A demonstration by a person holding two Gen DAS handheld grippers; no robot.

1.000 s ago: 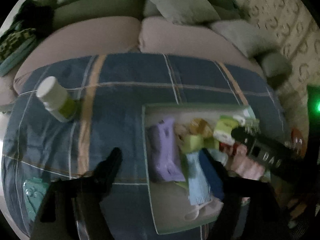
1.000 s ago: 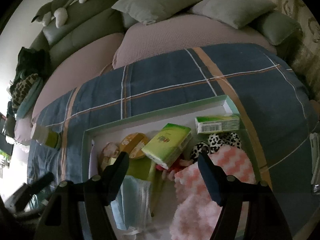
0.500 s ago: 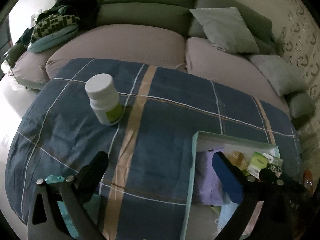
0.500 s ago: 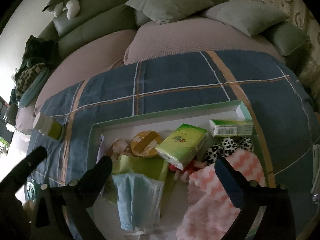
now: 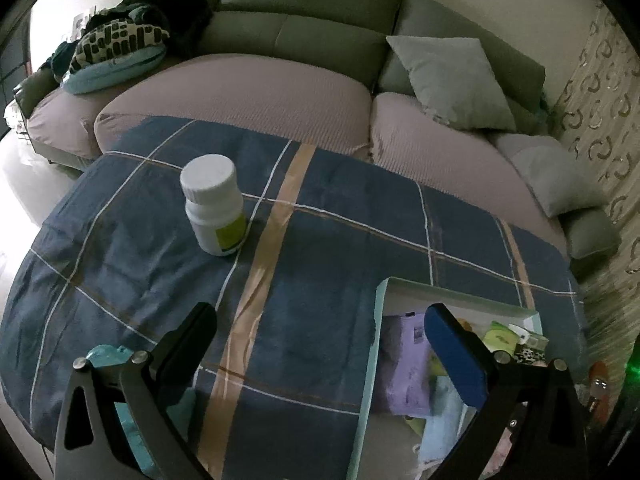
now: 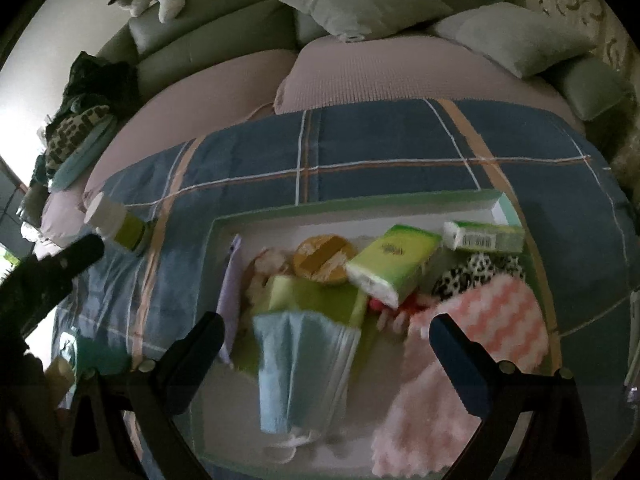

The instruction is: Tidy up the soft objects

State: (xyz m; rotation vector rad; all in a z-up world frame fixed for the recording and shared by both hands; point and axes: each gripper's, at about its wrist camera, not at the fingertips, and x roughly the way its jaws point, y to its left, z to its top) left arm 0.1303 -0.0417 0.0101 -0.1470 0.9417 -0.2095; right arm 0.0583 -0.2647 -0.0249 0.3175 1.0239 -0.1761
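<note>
- Grippers both stand spread wide with nothing held: the left gripper (image 5: pixel 320 340) hangs over the blue checked cloth (image 5: pixel 320 248), one finger above bare cloth and the other above the near-left corner of the tray (image 5: pixel 380 292); the right gripper (image 6: pixel 326 342) hangs over the middle of the tray (image 6: pixel 360 202), and its fingers touch nothing.
- Tray: a shallow, pale one with a green rim, lying flat on the cloth and crowded with soft things.
- Face mask (image 6: pixel 300 364): light blue and pleated, lying between the right gripper's fingers but lower than them, its ear loops trailing toward the near rim.
- Pink towel (image 6: pixel 472 364): fluffy, with a white zigzag pattern, filling the near-right part of the tray, under the right-hand finger.
- Tissue pack (image 6: pixel 394 262): green and white, tilted on top of other items near the tray's middle; a second, narrower green pack (image 6: pixel 484 236) lies just behind it, by the far-right corner.
- Spotted cloth (image 6: pixel 476 270): black and white, between the narrow pack and the pink towel.
- Round yellow item (image 6: pixel 324 258): behind the mask; what it is cannot be told.
- Purple packet (image 5: pixel 404 368): lies along the tray's left wall.
- White bottle (image 5: pixel 214 204): with a yellow-green label, standing upright on the cloth, well apart from the tray.
- Sofa (image 5: pixel 312 36): grey, behind the cloth, with pillows (image 5: pixel 452 80) on it.
</note>
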